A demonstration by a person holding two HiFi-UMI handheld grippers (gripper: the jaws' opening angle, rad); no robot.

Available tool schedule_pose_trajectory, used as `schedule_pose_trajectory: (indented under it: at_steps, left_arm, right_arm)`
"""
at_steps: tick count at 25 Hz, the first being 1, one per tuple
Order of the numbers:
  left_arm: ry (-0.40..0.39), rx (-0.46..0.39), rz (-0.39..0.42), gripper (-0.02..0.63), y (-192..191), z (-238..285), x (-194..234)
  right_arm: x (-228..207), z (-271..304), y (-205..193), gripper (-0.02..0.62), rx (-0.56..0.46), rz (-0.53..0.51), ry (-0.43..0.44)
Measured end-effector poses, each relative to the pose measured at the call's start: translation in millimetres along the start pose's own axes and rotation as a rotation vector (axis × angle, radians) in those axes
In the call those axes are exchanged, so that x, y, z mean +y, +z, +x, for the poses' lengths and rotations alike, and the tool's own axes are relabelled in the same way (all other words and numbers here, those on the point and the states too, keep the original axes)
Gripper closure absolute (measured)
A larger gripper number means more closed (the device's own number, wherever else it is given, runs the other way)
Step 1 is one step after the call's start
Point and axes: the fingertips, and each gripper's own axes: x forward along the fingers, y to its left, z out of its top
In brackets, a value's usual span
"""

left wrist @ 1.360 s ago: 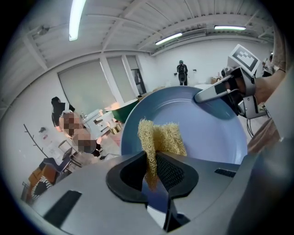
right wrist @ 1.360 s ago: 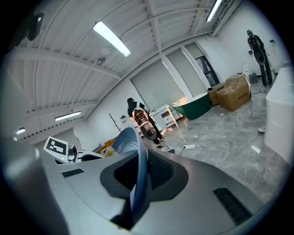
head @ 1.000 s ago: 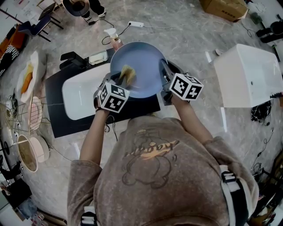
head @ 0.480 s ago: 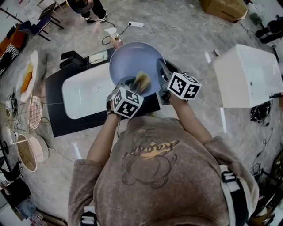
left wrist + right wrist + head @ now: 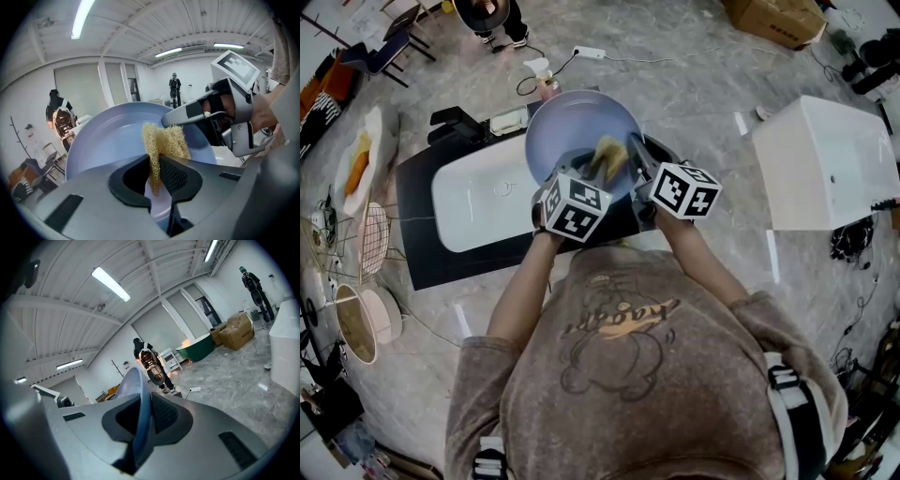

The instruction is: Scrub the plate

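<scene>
A pale blue plate (image 5: 572,131) is held tilted over the white sink (image 5: 478,202). My right gripper (image 5: 639,155) is shut on its right rim; the rim (image 5: 140,399) runs edge-on between the jaws. My left gripper (image 5: 598,169) is shut on a yellow fibrous scrub pad (image 5: 607,152), which presses on the plate's face near its right side. In the left gripper view the pad (image 5: 161,145) sticks up from the jaws against the plate (image 5: 108,140), with the right gripper (image 5: 206,115) just beyond it.
The sink sits in a black counter (image 5: 422,253) with a black faucet (image 5: 450,124) and a soap dish (image 5: 508,122) behind it. A white box (image 5: 825,159) stands at the right. Racks and dishes (image 5: 356,244) lie at the left. A person (image 5: 483,14) stands beyond.
My left gripper has carried the pad from the plate's lower left across to its right side, close beside the right gripper. The plate has stayed in the right gripper's hold.
</scene>
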Motion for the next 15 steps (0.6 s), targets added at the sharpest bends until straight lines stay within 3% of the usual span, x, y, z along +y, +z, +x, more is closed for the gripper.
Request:
schedule_pose_trajectory:
  at_steps: [15]
  left_arm:
    - [0.085,-0.029,-0.076,0.541,14,-7,57]
  right_arm:
    - [16,-2,-16,0.56,0.04,-0.011,0.05]
